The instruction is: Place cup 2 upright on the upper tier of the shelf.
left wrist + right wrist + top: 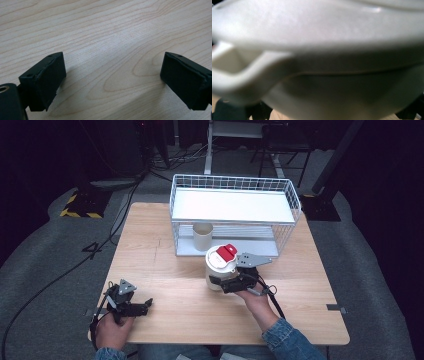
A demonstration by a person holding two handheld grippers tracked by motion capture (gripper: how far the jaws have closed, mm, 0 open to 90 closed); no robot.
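Just before the wire rack (pixel 235 215), the right claw (pixel 227 284) clamps the upright white jug (pixel 220 267); the left claw (pixel 142 307) idles wide on the bench (pixel 175 285).

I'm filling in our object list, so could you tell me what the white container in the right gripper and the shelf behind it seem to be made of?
The white container looks like smooth, slightly glossy plastic: a soft highlight runs along its rim in the right gripper view, and its red flip cap looks moulded. The shelf appears to be white-coated metal wire, with thin grid walls; its flat boards could be painted metal or laminate.
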